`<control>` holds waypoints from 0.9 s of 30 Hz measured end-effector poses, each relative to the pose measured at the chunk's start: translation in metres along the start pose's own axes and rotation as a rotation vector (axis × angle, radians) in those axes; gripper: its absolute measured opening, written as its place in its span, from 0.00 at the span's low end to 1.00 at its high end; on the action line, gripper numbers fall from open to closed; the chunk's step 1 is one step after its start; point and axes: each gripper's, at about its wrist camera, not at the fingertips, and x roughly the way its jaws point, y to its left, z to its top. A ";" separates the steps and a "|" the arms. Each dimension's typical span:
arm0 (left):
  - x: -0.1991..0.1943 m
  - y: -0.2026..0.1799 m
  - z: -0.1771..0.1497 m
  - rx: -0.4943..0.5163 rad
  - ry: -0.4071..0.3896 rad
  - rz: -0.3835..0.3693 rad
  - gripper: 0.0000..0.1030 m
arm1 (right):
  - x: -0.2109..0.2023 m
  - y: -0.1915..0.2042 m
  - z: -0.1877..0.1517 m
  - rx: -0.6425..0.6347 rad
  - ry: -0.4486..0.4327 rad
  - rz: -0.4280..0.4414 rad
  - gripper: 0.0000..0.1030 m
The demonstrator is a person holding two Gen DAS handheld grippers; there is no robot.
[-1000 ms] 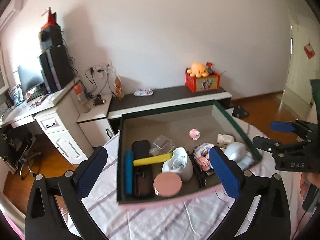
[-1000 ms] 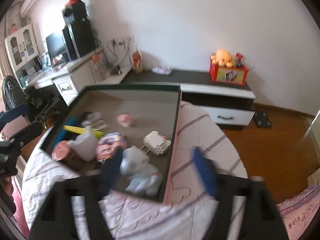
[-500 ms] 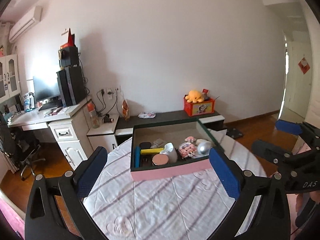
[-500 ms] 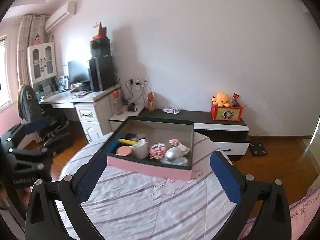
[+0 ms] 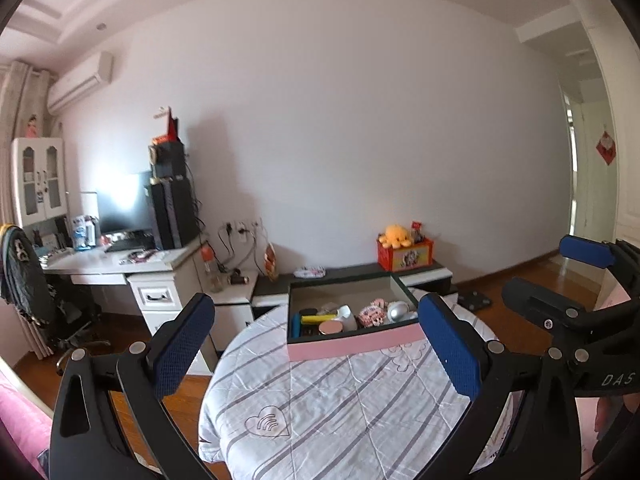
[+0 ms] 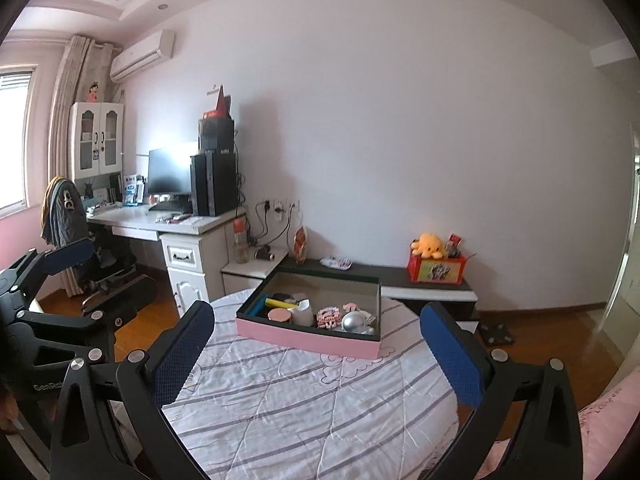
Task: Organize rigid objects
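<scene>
**Both grippers are hovering apart, well back from the pink box**

The left gripper (image 5: 316, 344) is hanging above the near part of the round table (image 5: 340, 408), with its blue pads spread wide and nothing between them. The right gripper (image 6: 316, 348) is doing the same on its side, jaws released and empty. Each gripper is also appearing at the edge of the other's view.

The pink box (image 6: 304, 338) with dark green inner walls is sitting on the far part of the table, on the white cloth with grey stripes (image 6: 304, 400). The rigid objects are lying together inside it, near its front wall: a yellow bar (image 5: 319, 318), a round pink lid (image 5: 330, 327), a white container (image 5: 347, 317), a silver ball (image 6: 353, 322) and a small colourful packet (image 6: 329, 317). A blue stick (image 5: 295, 325) is lying along the left wall.

Behind the table, a low dark cabinet (image 6: 424, 282) is carrying a red box with an orange plush octopus (image 6: 429, 244). On the far left a white desk (image 6: 176, 222) is holding a monitor (image 6: 168, 172).
</scene>
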 end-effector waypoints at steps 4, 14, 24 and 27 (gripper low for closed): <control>-0.031 -0.001 0.001 -0.001 -0.052 0.031 1.00 | -0.027 0.009 0.000 -0.007 -0.039 -0.014 1.00; -0.098 -0.001 0.003 -0.013 -0.163 0.066 1.00 | -0.095 0.027 -0.001 -0.029 -0.153 -0.032 1.00; -0.132 -0.004 0.006 -0.008 -0.231 0.077 1.00 | -0.137 0.038 -0.002 -0.042 -0.218 -0.060 1.00; -0.134 -0.005 0.007 -0.015 -0.247 0.080 1.00 | -0.141 0.038 0.000 -0.045 -0.234 -0.064 1.00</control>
